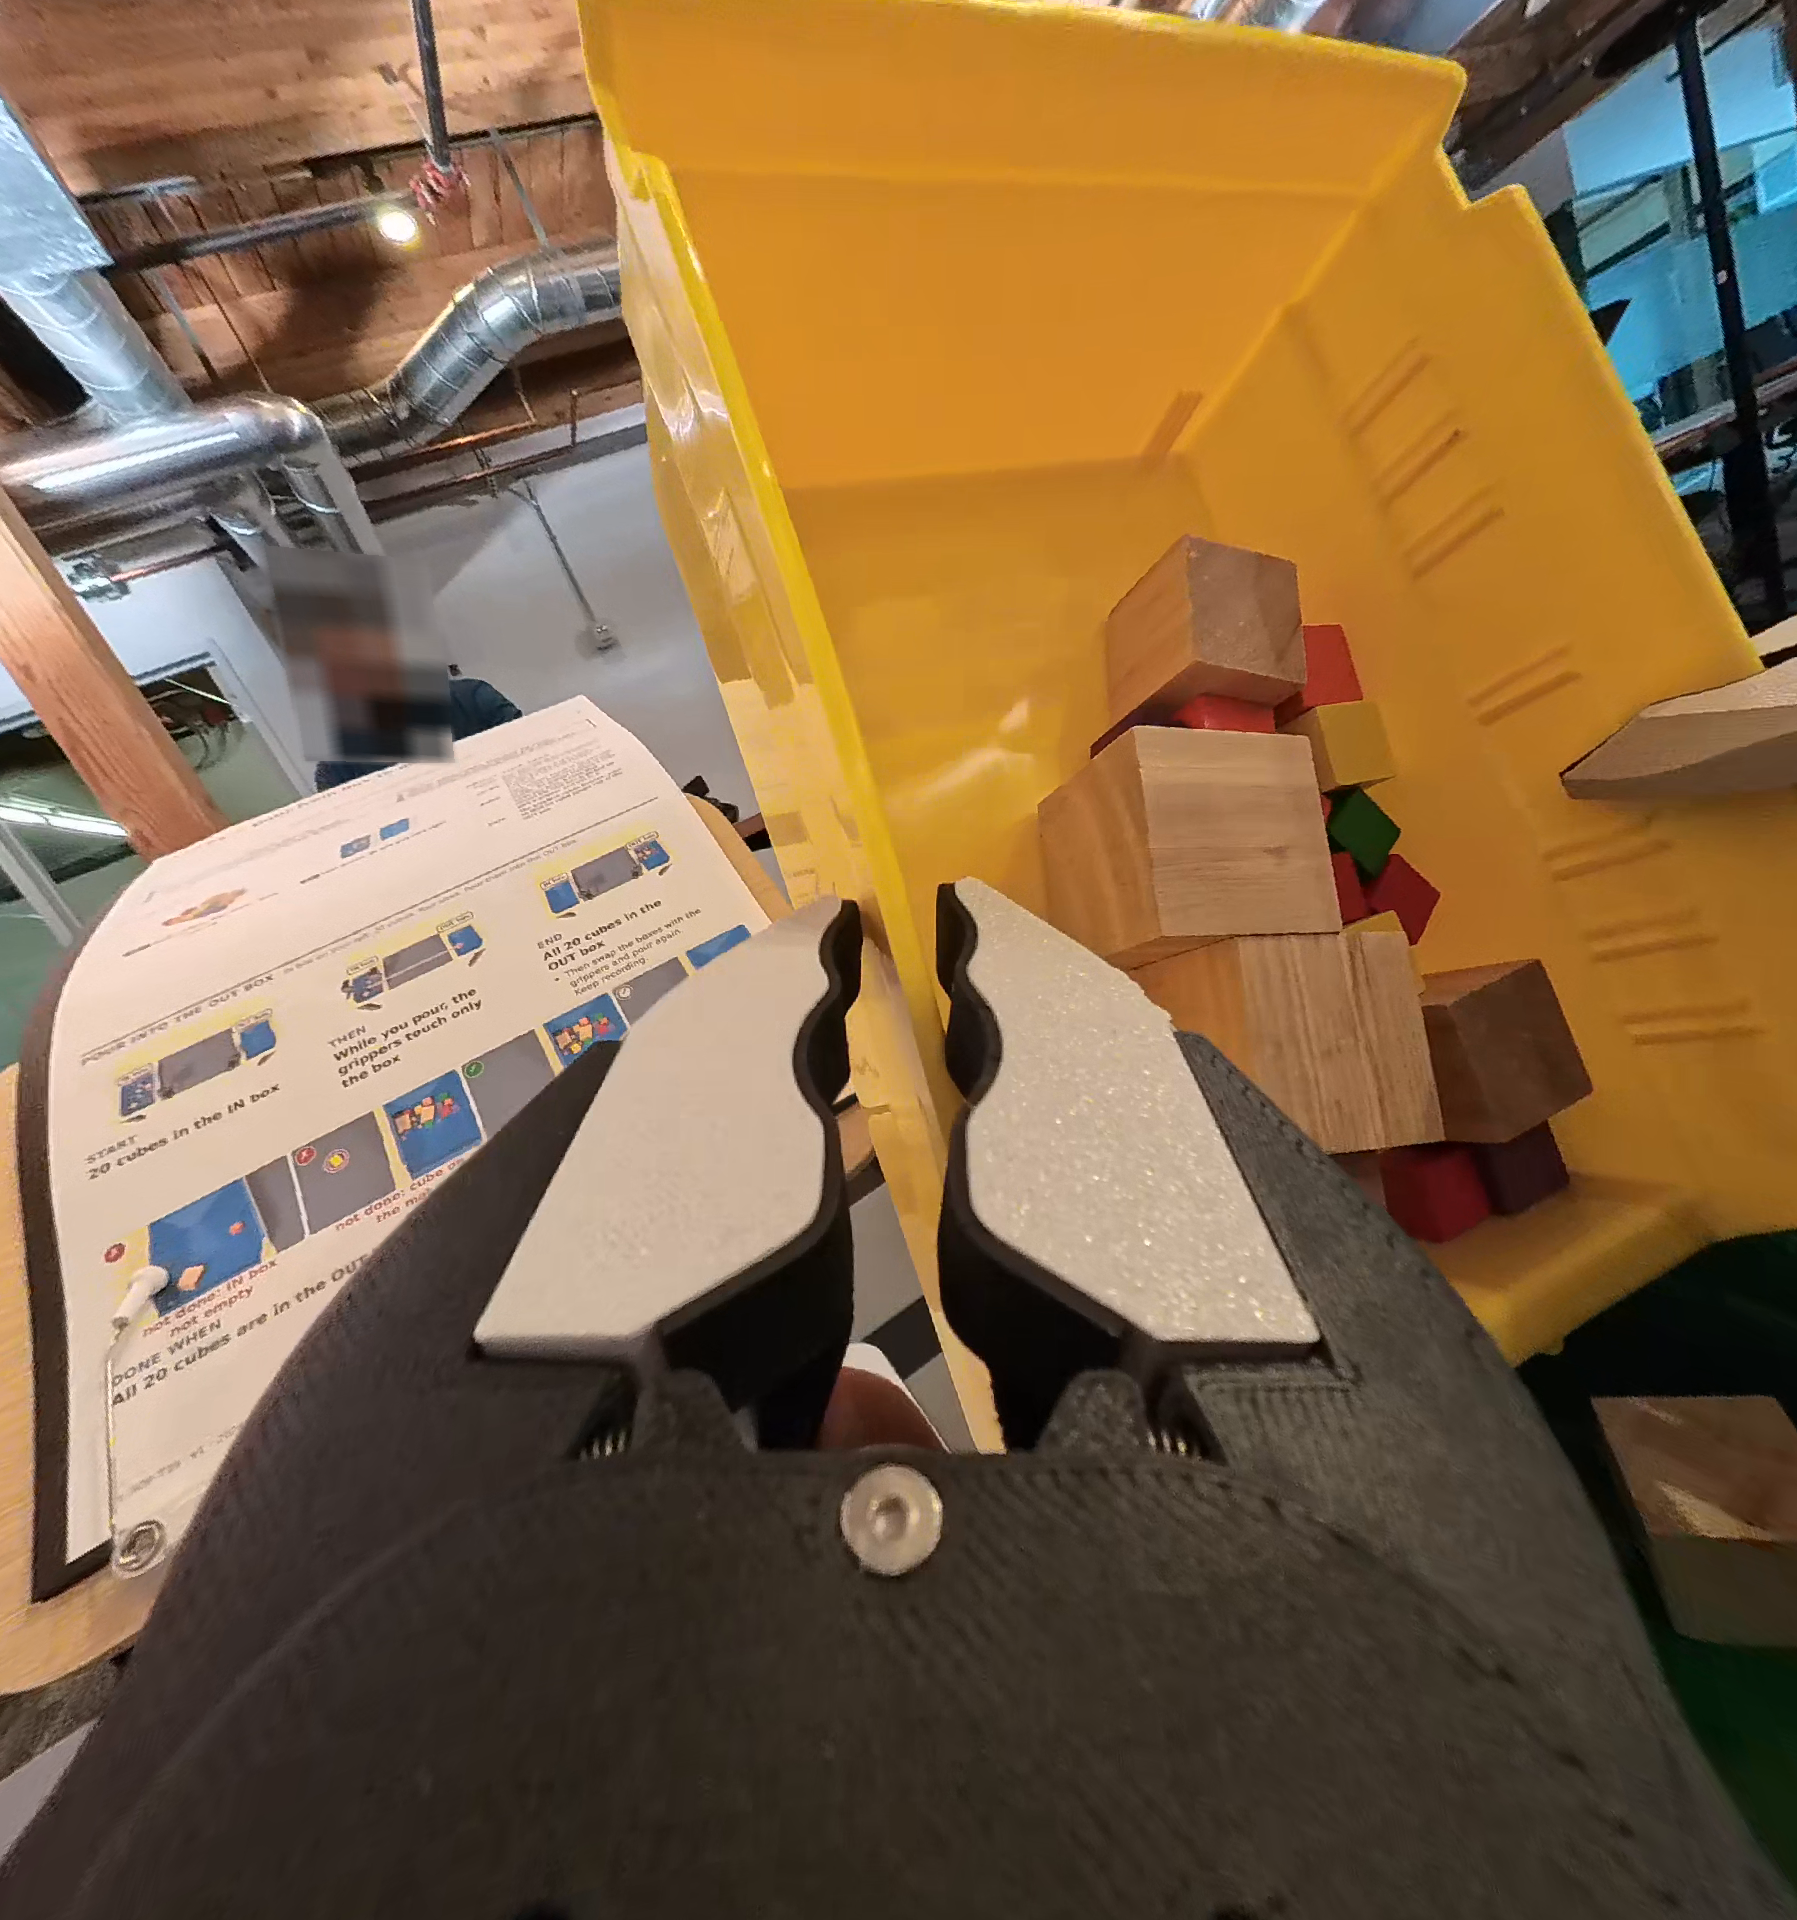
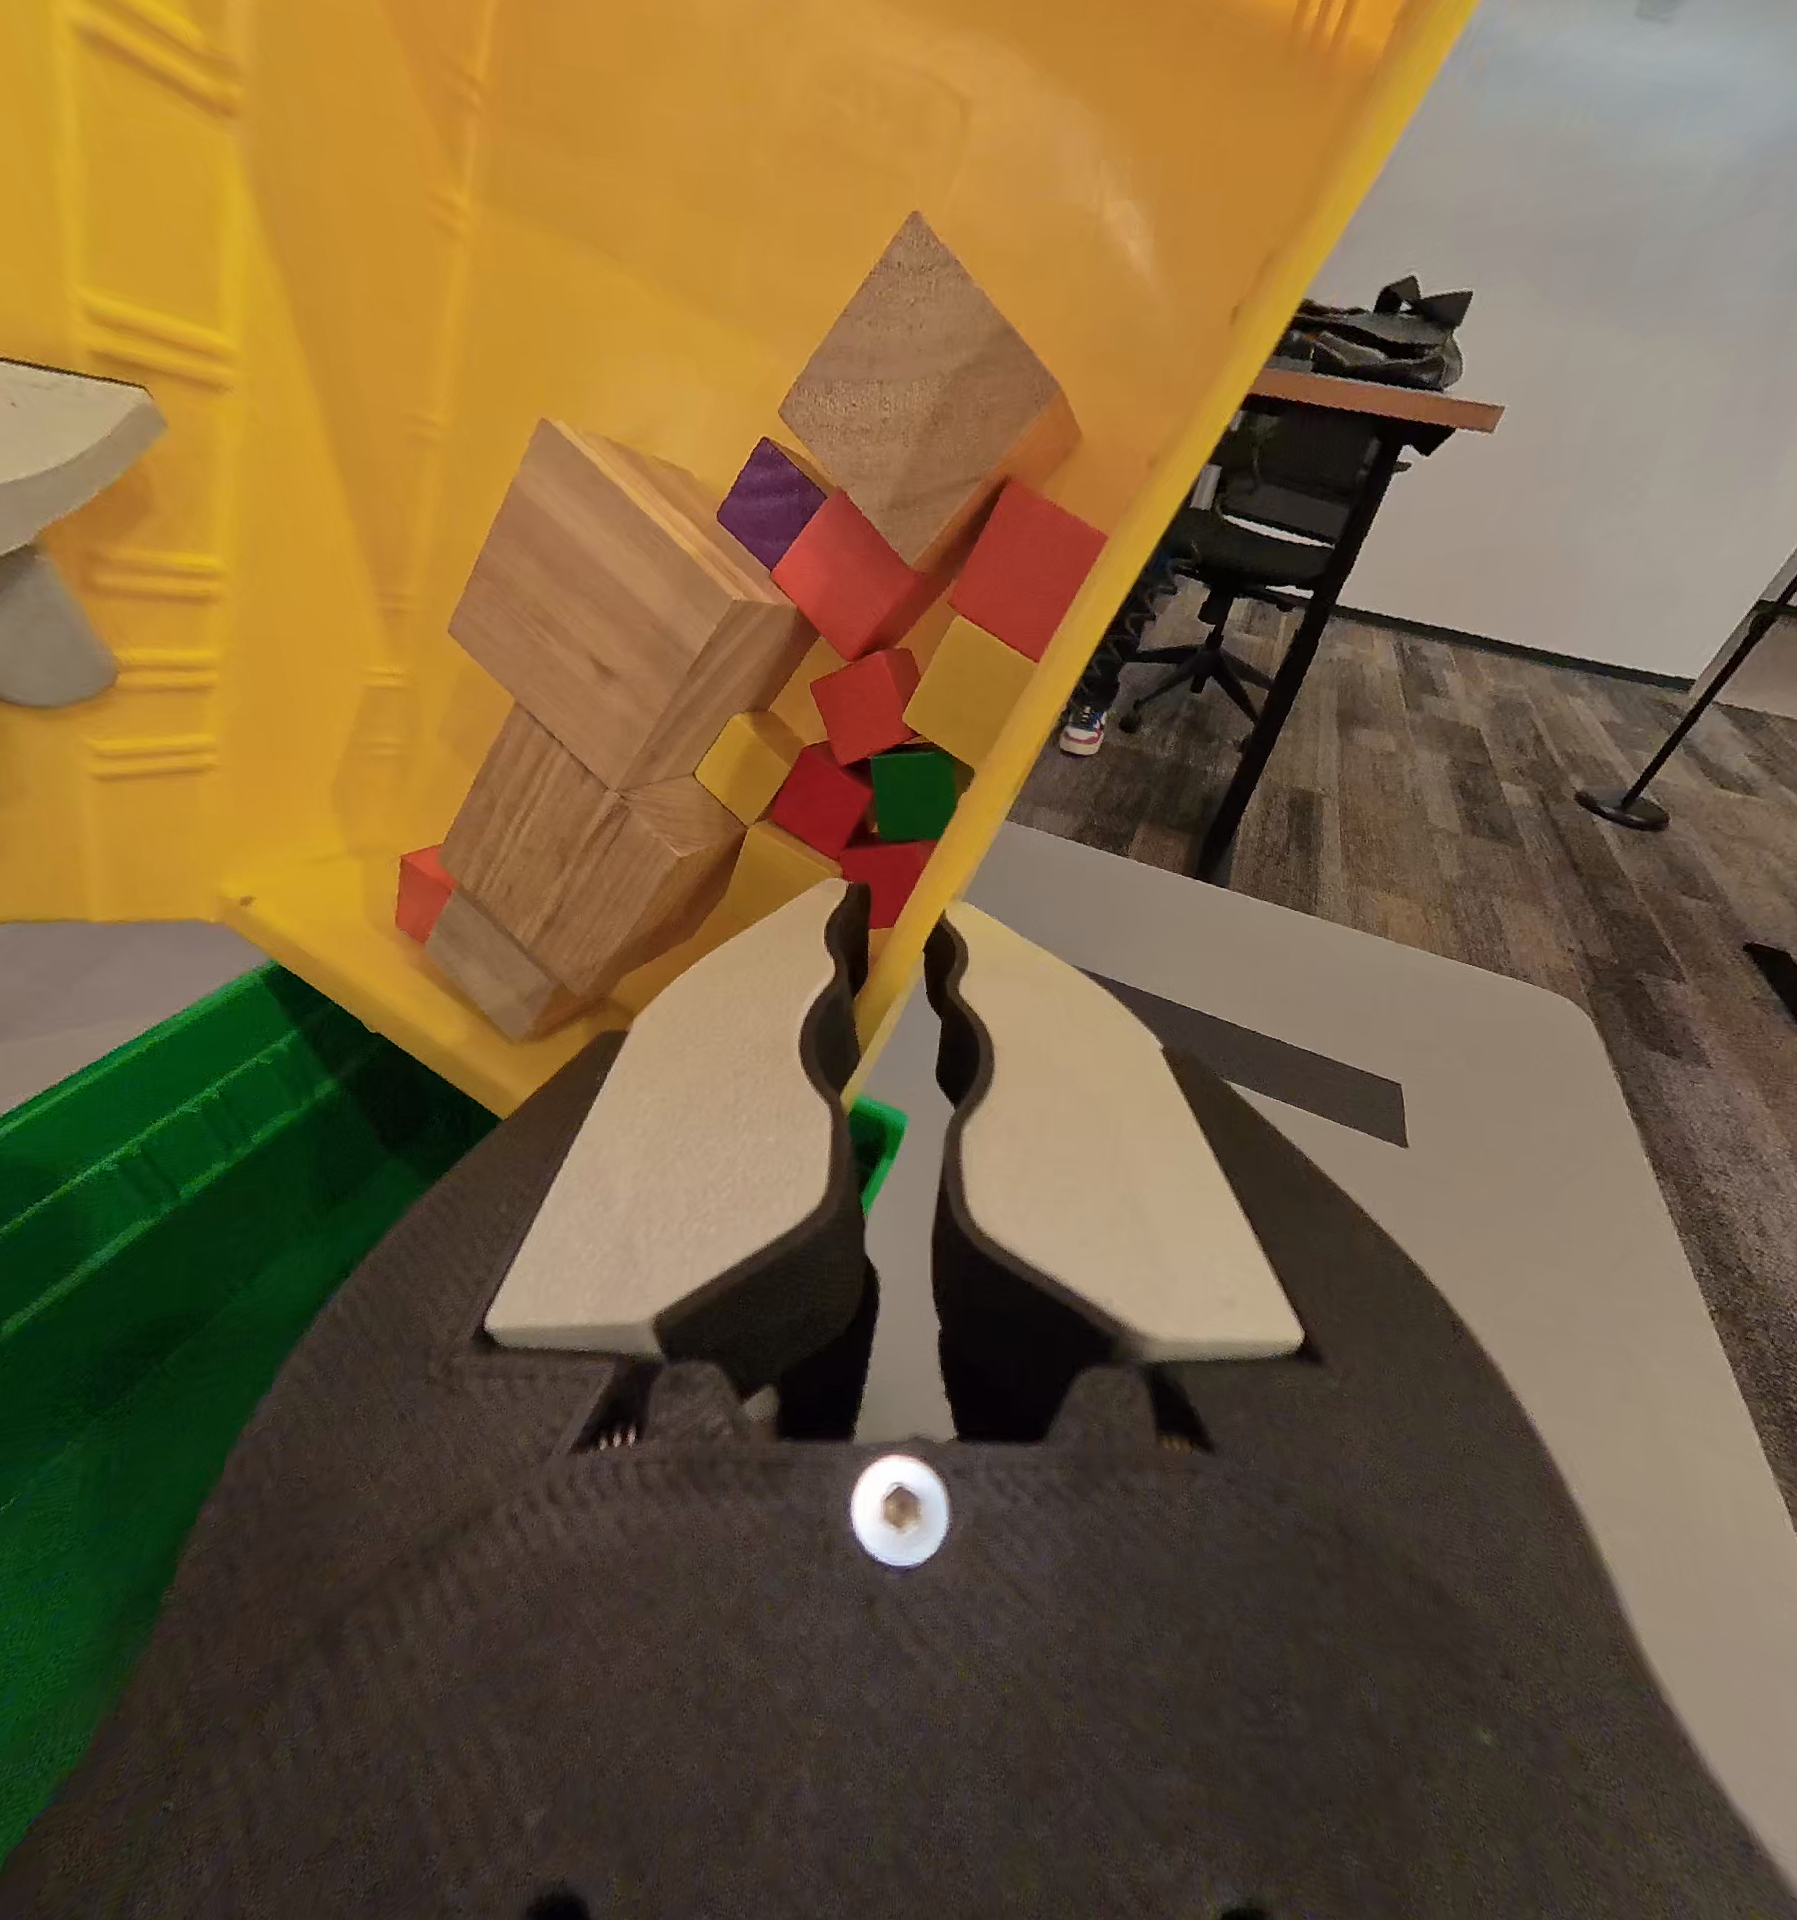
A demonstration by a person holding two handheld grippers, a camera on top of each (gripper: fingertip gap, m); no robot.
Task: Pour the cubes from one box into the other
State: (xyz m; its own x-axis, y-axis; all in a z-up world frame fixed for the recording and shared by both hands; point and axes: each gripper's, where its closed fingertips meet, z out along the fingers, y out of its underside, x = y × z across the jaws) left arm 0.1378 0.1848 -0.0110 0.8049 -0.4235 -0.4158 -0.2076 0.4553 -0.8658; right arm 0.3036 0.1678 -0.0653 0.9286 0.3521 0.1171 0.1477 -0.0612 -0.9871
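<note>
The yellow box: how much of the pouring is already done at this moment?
Done: both grippers, left and right, clamp opposite walls of the yellow box, lifted and tipped over the green box. In hand: the cubes pile at its low end. Left: nearly all; one wooden cube seems already out.

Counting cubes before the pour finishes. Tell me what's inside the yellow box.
Inside the tilted yellow box: large wooden cubes piled with small red, yellow, green and purple ones. Cubes beneath the pile are covered, so no full count.
</note>
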